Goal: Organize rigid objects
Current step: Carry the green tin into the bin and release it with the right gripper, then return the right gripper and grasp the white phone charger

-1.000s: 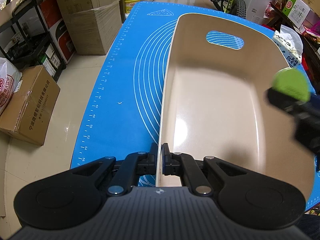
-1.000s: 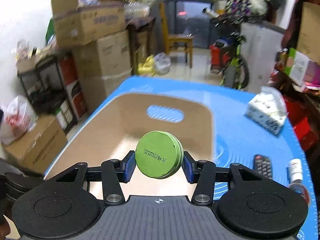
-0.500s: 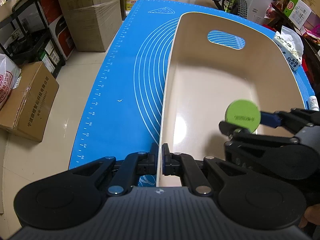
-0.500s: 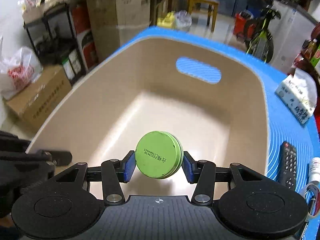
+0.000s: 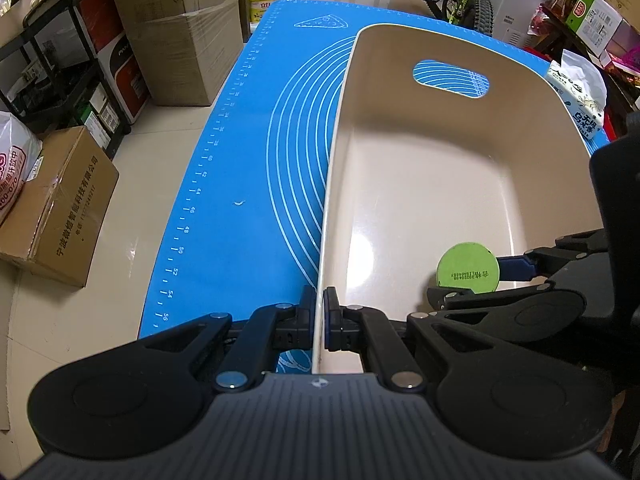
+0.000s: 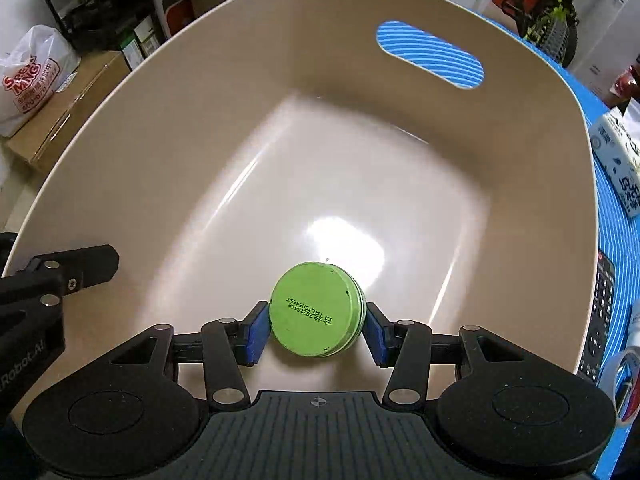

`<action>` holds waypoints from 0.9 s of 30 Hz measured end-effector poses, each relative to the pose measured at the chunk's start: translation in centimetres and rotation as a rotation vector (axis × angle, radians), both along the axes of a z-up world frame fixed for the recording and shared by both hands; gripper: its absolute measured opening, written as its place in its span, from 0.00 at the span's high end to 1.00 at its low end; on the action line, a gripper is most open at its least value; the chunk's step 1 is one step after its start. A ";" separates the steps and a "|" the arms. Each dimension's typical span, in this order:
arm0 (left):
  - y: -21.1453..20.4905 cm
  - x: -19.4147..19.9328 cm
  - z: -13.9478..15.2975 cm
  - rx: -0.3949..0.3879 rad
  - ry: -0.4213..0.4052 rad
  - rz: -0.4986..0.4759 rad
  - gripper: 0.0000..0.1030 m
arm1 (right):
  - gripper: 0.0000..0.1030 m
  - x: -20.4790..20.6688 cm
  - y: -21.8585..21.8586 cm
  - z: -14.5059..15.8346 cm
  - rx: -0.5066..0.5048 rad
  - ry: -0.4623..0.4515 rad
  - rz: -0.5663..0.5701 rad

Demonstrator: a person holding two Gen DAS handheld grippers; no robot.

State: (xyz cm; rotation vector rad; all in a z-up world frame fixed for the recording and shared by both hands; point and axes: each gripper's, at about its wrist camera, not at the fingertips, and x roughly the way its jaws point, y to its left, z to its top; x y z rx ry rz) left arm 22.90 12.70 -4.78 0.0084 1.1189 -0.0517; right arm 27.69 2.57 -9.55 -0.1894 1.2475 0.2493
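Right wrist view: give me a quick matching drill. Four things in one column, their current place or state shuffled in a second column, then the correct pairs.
Things:
1. green tin
2. beige basin
3. remote control
4. tissue pack

Places or states:
A. pinched at its near wall by the left gripper
B. on the blue mat, right of the basin, nearer the camera
C. between the fingers of the right gripper, inside the basin
D. on the blue mat, right of the basin, farther back

Pairs: 1-C, 2-A, 3-B, 4-D
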 end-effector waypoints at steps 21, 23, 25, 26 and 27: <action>0.1 0.1 0.0 -0.007 0.000 0.000 0.95 | 0.28 -7.8 -10.8 10.4 0.142 -0.417 -0.134; 0.2 0.1 0.0 -0.007 0.000 -0.001 0.95 | 0.28 -8.9 -12.9 10.8 0.142 -0.454 -0.173; 0.2 0.1 0.0 -0.007 0.000 -0.001 0.95 | 0.28 -9.7 -14.9 11.0 0.142 -0.486 -0.212; 0.2 0.1 0.0 -0.006 0.000 -0.001 0.95 | 0.28 -9.8 -15.9 10.9 0.140 -0.495 -0.233; 0.1 0.0 0.0 -0.005 0.000 -0.001 0.95 | 0.28 -10.1 -17.0 10.7 0.137 -0.499 -0.255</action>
